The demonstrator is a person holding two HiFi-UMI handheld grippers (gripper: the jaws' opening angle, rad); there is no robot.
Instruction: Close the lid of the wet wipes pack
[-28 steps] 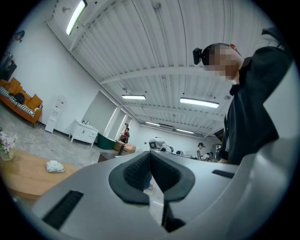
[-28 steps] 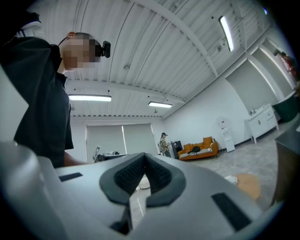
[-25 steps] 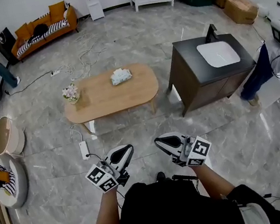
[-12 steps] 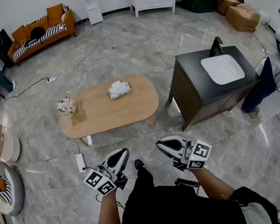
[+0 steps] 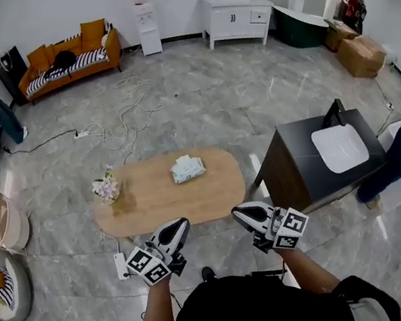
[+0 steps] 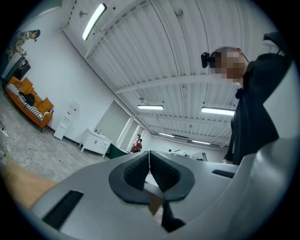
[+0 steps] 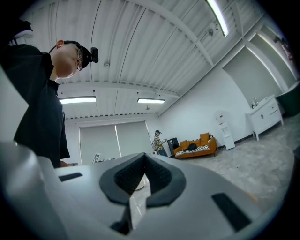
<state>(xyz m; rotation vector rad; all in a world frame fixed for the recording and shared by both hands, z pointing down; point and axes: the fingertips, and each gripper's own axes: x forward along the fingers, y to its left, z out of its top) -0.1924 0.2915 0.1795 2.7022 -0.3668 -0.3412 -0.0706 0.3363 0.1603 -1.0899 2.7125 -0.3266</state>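
Pale rectangular wet wipes pack [image 5: 187,168] lies on the oval wooden surface [image 5: 221,190], ahead of both pairs of jaws and between their lines, its long axis running across them. The left gripper [image 5: 172,234] looks slightly nearer than the right gripper [image 5: 250,217]. Both are well short of it, jaws pressed together on nothing. Its lid is too small to read.

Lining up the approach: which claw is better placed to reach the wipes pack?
Left, marginally: the pack sits nearer the left claw than the right claw; both are shut, empty, short of the table.
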